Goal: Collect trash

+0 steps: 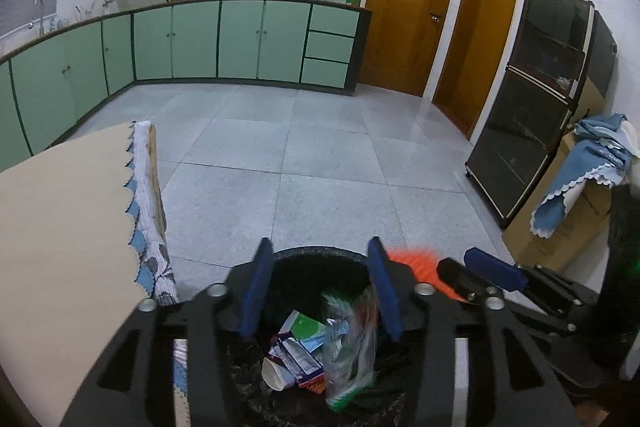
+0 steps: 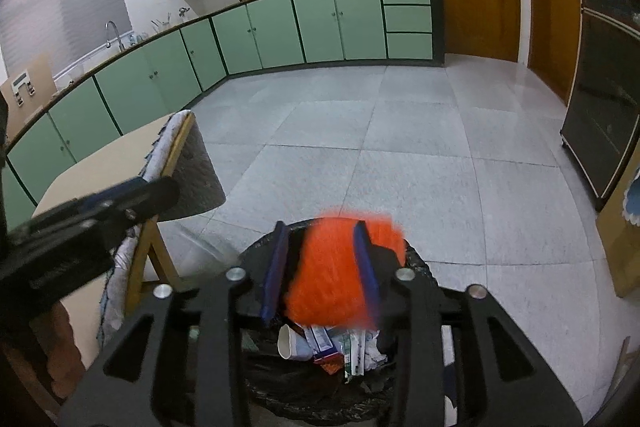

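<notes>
A black-lined trash bin [image 1: 320,255] stands on the floor below both grippers and holds wrappers, a paper cup [image 1: 274,373] and a clear plastic bag [image 1: 352,339]. My left gripper [image 1: 322,291] is open above the bin, with the blurred plastic bag below its right finger. My right gripper [image 2: 324,271] is over the bin [image 2: 416,259], with a blurred orange piece of trash [image 2: 328,275] between its fingers; the fingers stand apart around it. The orange piece also shows in the left wrist view [image 1: 416,263], beside the right gripper [image 1: 480,275].
A table with a beige top [image 1: 60,207] and patterned cloth edge stands left of the bin. A dark glass cabinet [image 1: 532,99] and a cardboard box with a blue cloth [image 1: 576,179] stand at the right. Green kitchen cabinets [image 2: 280,27] line the far wall.
</notes>
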Tool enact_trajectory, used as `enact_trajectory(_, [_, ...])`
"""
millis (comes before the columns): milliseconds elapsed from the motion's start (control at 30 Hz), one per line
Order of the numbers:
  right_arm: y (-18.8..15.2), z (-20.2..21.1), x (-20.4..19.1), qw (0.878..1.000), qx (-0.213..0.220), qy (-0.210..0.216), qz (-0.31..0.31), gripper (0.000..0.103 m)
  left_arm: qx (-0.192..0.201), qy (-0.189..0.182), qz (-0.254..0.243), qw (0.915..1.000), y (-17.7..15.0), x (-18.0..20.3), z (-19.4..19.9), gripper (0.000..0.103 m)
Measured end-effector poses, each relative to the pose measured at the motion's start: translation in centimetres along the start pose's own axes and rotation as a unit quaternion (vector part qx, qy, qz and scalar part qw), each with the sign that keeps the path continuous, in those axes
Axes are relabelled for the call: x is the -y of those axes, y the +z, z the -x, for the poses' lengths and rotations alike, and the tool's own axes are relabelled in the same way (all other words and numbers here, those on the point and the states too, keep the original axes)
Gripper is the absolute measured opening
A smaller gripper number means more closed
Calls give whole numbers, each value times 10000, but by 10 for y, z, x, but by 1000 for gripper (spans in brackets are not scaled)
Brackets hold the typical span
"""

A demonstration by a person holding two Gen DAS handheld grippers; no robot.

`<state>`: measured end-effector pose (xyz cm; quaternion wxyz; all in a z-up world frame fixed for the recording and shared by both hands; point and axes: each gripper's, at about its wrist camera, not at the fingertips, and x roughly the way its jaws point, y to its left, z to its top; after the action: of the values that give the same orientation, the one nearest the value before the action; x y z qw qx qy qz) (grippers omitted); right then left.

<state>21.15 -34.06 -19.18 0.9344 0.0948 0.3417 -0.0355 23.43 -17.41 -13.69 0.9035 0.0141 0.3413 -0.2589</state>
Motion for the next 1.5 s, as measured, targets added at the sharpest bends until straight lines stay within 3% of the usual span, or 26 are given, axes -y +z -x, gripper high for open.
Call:
enact_trajectory(233, [-1,4,0,10000,51,-81,-27,57,137,87,189,9997,7,-13,13,61])
enact_trajectory(400, [-1,18,-4,9994,216,-272,-4,89,292,248,181,9991,10,-22,32,72])
enact_trajectory(567, [1,33,-5,9993,251,-284,-65,96,399,390,195,9983,10,-33,55,85])
enact_trajectory(833, [4,79,-19,9996,257,-75,-60,98,496,626,121,9967,4,-37,99,94])
enact_trajectory(1500, [-11,214,-53,9983,469,21,339,98,725,970,197,9924,-33,-7,215,94])
